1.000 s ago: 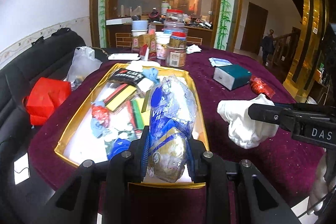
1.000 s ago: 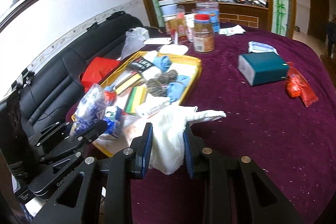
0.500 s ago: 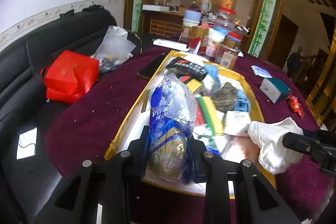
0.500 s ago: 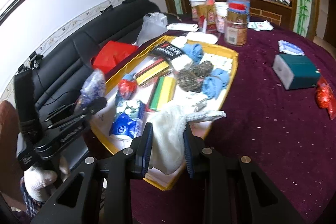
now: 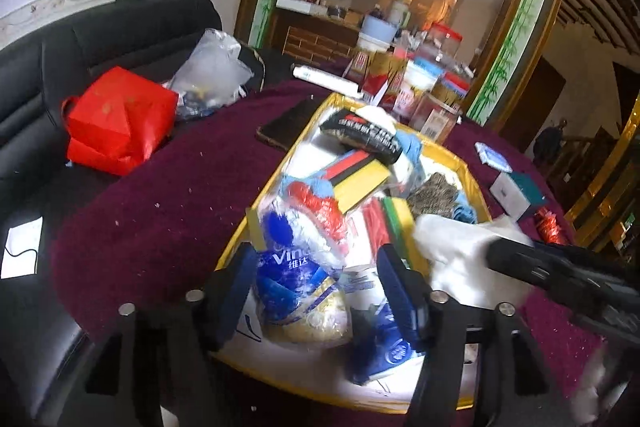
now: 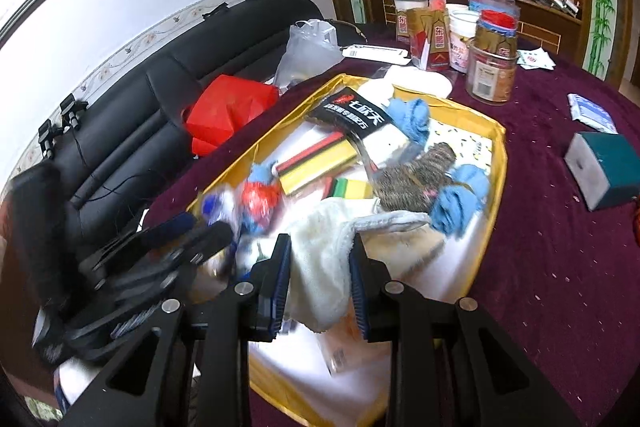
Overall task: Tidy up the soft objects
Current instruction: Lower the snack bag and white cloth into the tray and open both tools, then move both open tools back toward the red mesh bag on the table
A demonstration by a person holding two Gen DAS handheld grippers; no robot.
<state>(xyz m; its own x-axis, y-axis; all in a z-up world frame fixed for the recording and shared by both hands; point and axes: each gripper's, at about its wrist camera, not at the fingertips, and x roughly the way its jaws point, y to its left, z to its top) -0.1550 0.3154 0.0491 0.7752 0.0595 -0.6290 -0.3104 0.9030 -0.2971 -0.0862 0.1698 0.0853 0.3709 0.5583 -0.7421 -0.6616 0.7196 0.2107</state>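
A yellow-rimmed tray [image 5: 472, 183] [image 6: 498, 163] on the maroon table holds several soft items: blue cloths [image 6: 456, 201], a grey knitted piece [image 6: 416, 175] and packets. My left gripper [image 5: 316, 291] is open over the tray's near edge; a blue-and-white plastic packet [image 5: 296, 279] lies loose between its spread fingers. My right gripper [image 6: 320, 275] is shut on a white cloth [image 6: 324, 247] and holds it over the tray's near end. The white cloth also shows in the left wrist view [image 5: 460, 255].
A black sofa [image 6: 132, 99] with a red bag [image 5: 116, 119] and a clear plastic bag [image 6: 308, 55] is left of the table. Jars and cups [image 6: 488, 67] stand behind the tray. A teal box [image 6: 604, 171] and a dark phone [image 5: 288, 125] lie on the table.
My left gripper has opened and released the plastic packet over the tray. My right gripper has carried the white cloth leftwards from the table to above the tray.
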